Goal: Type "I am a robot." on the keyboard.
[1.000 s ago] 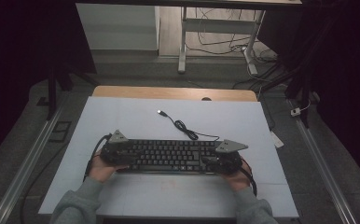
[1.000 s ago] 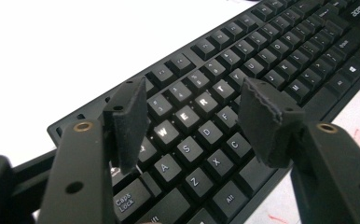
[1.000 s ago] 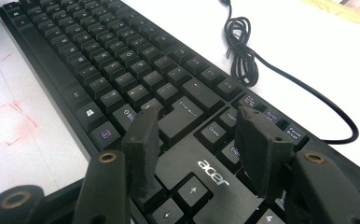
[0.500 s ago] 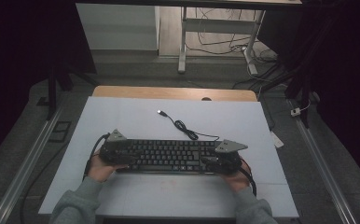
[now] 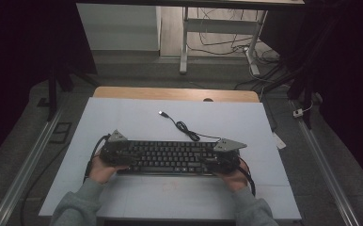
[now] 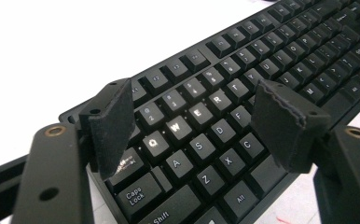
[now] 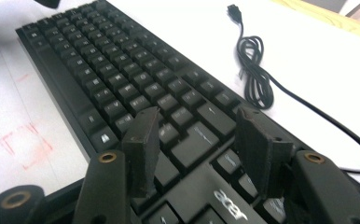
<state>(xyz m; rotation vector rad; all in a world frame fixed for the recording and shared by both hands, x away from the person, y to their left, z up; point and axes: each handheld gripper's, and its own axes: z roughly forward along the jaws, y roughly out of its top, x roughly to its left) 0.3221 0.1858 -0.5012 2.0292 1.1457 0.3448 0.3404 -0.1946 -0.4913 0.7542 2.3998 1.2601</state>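
Black cable coils on table beyond keyboard.

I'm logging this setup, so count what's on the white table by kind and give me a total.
Keyboards: 1
Keyboard cables: 1
Grippers: 2, left, right
Total: 4
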